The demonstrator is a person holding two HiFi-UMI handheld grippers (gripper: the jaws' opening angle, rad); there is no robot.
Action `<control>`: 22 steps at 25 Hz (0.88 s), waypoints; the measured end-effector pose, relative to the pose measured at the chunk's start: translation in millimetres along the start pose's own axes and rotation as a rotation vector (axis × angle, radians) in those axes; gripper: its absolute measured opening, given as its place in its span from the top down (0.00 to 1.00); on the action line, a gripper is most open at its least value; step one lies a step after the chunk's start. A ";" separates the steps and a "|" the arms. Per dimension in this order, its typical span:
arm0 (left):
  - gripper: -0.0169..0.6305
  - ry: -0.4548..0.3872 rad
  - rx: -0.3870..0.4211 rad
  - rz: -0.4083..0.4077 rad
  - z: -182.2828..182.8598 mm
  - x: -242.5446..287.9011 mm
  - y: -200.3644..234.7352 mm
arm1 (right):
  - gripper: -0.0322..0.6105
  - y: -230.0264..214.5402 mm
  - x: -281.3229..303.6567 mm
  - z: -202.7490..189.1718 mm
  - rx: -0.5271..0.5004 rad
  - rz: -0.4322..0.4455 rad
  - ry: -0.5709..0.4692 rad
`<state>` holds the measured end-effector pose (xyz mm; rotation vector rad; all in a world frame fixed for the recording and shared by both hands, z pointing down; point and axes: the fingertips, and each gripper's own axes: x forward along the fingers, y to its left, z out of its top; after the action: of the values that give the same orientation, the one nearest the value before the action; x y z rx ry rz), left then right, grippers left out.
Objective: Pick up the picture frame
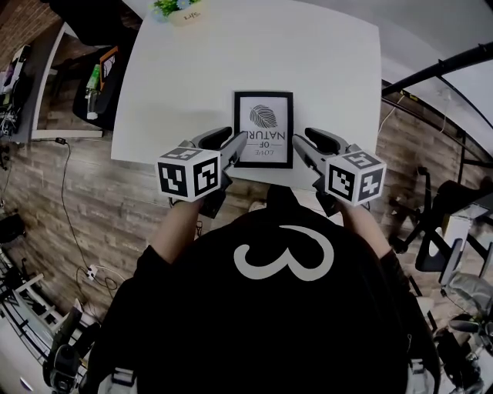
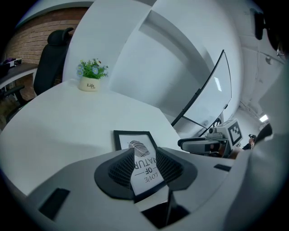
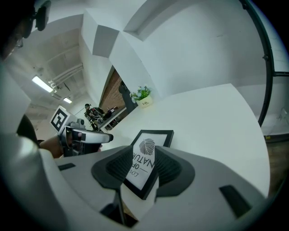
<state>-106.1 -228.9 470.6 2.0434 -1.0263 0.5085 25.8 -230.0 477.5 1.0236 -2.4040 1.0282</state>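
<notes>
Both tools are hanging wide open, nothing clamped. Left gripper [image 1: 237,137] sits at 8 o'clock from the black picture frame [image 1: 263,129], right gripper [image 1: 302,138] at 4 o'clock, tips by its side edges. Frame lies flat on the white table [image 1: 192,85], close to the near edge. Little flower pot [image 1: 179,11] is way off at 11 o'clock.

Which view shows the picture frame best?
Head view: the picture frame lies flat on the white table, seen from above and almost wholly visible. Both gripper views show only its far end clearly, because each gripper's own fingers cover much of the rest.
</notes>
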 end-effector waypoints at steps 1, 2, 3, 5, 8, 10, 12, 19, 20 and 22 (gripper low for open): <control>0.76 0.005 -0.003 0.005 -1.2 1.1 2.0 | 0.72 -1.2 2.6 -2.4 0.002 -0.005 0.009; 0.76 0.009 -0.005 0.010 -2.1 1.9 4.1 | 0.72 -2.4 5.3 -4.7 0.003 -0.011 0.019; 0.76 0.013 -0.005 0.015 -2.8 2.8 6.4 | 0.72 -3.9 8.3 -6.8 0.004 -0.019 0.029; 0.76 0.022 -0.007 0.021 -4.4 6.2 11.2 | 0.72 -8.1 14.4 -10.6 0.002 -0.040 0.046; 0.76 0.044 -0.014 0.024 -9.0 14.0 17.0 | 0.72 -13.6 22.6 -16.3 0.003 -0.061 0.066; 0.76 0.061 -0.018 0.026 -13.3 19.0 20.6 | 0.72 -15.4 27.6 -22.2 0.010 -0.063 0.085; 0.76 0.077 -0.021 0.024 -17.7 24.0 24.2 | 0.72 -17.4 32.6 -28.1 0.018 -0.064 0.103; 0.76 0.116 -0.020 0.024 -26.4 40.0 35.0 | 0.72 -26.3 46.9 -34.0 0.047 -0.080 0.123; 0.76 0.121 -0.014 0.029 -27.6 40.9 35.7 | 0.72 -26.2 48.3 -34.8 0.044 -0.083 0.128; 0.76 0.134 -0.002 0.036 -30.5 42.7 36.7 | 0.72 -26.6 50.5 -37.0 0.038 -0.092 0.140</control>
<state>-110.4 -239.6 533.6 1.9636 -0.9839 0.6540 11.2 -240.4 543.1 1.0283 -2.2128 1.0793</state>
